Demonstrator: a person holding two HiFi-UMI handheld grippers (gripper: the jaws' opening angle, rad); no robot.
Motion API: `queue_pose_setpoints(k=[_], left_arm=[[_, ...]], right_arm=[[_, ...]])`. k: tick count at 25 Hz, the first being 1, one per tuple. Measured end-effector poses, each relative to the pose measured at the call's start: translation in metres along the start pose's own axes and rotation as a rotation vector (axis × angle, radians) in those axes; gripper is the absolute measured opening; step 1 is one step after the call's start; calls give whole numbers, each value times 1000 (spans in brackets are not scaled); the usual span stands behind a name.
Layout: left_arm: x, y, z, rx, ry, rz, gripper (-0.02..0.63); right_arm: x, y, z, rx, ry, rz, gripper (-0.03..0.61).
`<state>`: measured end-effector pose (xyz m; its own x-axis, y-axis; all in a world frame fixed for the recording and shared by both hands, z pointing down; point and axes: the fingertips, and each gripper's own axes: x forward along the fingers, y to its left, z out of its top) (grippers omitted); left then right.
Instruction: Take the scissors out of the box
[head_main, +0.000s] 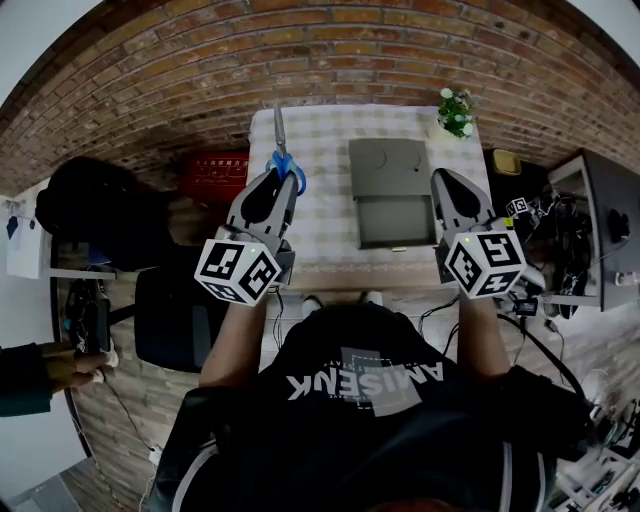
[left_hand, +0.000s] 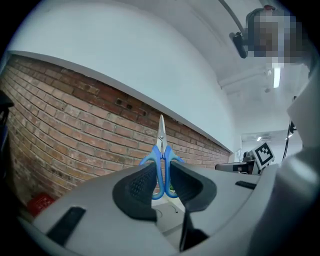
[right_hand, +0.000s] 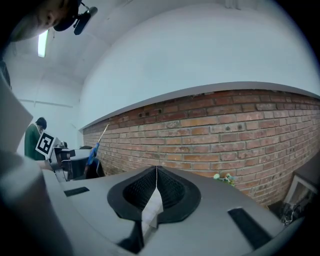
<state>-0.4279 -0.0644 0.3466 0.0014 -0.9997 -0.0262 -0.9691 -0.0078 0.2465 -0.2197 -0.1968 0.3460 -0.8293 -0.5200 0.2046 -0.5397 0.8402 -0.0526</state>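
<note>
Blue-handled scissors (head_main: 283, 150) are seen in the head view gripped by the left claw (head_main: 270, 195), blades pointing away from the person. They are over the left part of the checked surface (head_main: 330, 130) and well apart from the grey box (head_main: 390, 160), which lies open in the middle. The right claw (head_main: 455, 205) is held just beside the box's right side, perhaps to steady it, though no contact can be made out. In the left gripper view the left claw (left_hand: 162, 175) is shown clenched on the scissors (left_hand: 161, 159) at the handle loops, with the closed blades standing up past the pads. This hold is judged to keep the points away from the person. In the right gripper view the right claw (right_hand: 156, 176) is shown closed on nothing, its pads meeting edge to edge. The scissors (right_hand: 94, 148) are seen far off at the left against the brick wall (right_hand: 225, 125).
</note>
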Motion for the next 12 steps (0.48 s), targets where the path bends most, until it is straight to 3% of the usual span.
queue_pose_setpoints(k=[12], left_arm=[[-23, 8, 11, 60, -40, 66, 94]], right_arm=[[3, 12, 9, -33, -31, 21, 40]])
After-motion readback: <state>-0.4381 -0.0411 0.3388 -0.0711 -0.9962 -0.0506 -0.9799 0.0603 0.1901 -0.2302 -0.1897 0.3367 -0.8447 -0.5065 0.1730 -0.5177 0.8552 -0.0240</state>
